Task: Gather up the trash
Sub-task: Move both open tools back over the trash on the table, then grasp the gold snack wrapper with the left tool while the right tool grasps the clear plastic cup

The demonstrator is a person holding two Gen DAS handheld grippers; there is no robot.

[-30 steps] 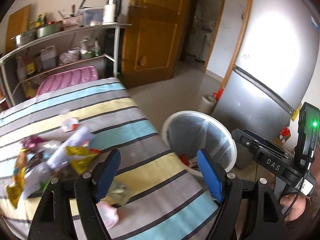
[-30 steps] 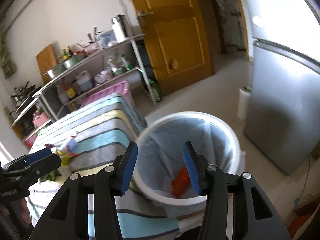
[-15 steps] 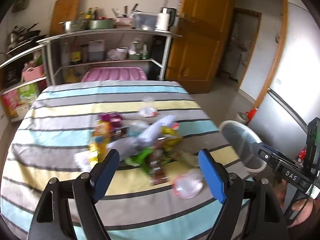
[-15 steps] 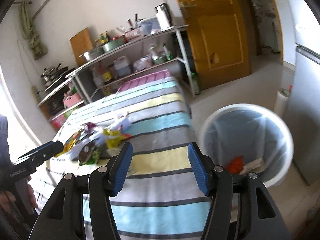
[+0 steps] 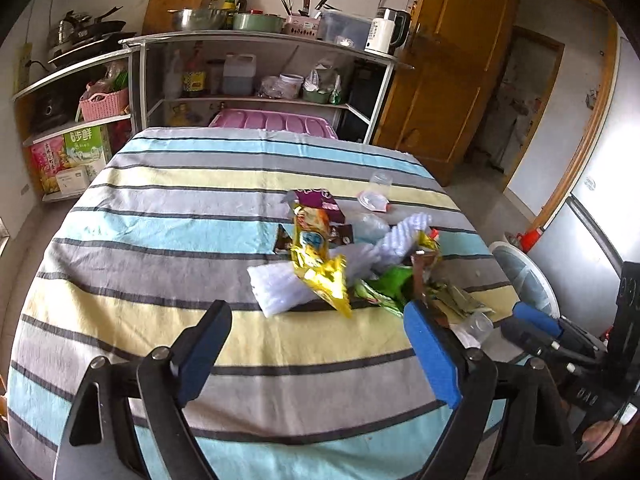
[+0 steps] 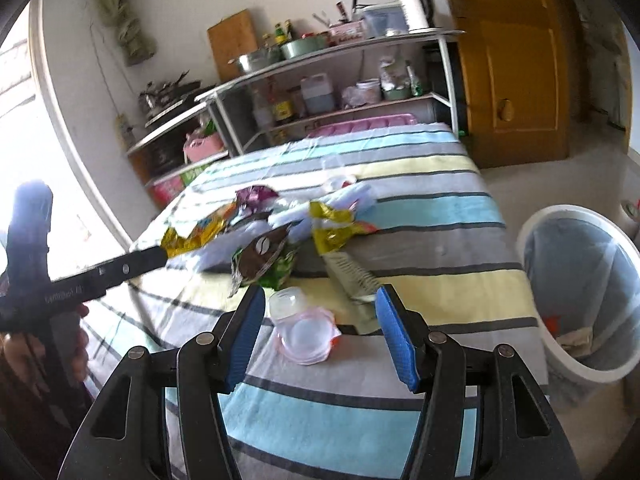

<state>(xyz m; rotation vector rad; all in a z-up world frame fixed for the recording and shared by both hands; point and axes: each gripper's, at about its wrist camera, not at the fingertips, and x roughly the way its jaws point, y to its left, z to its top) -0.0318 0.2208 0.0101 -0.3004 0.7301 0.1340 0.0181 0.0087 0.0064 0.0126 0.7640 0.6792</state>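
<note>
Lying between right tool (image 6: 320, 336), plastic cup (image 6: 306, 330)

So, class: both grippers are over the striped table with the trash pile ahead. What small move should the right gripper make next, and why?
Probably ease the right gripper down and forward to straddle the clear plastic cup. Its jaws stand open and empty, the cup lies just ahead between them, and the lined trash bin waits close at the right.

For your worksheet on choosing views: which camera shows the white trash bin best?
The right wrist view: the trash bin shows its rim, liner and contents. In the left wrist view, only a sliver of it shows past the table edge.
</note>
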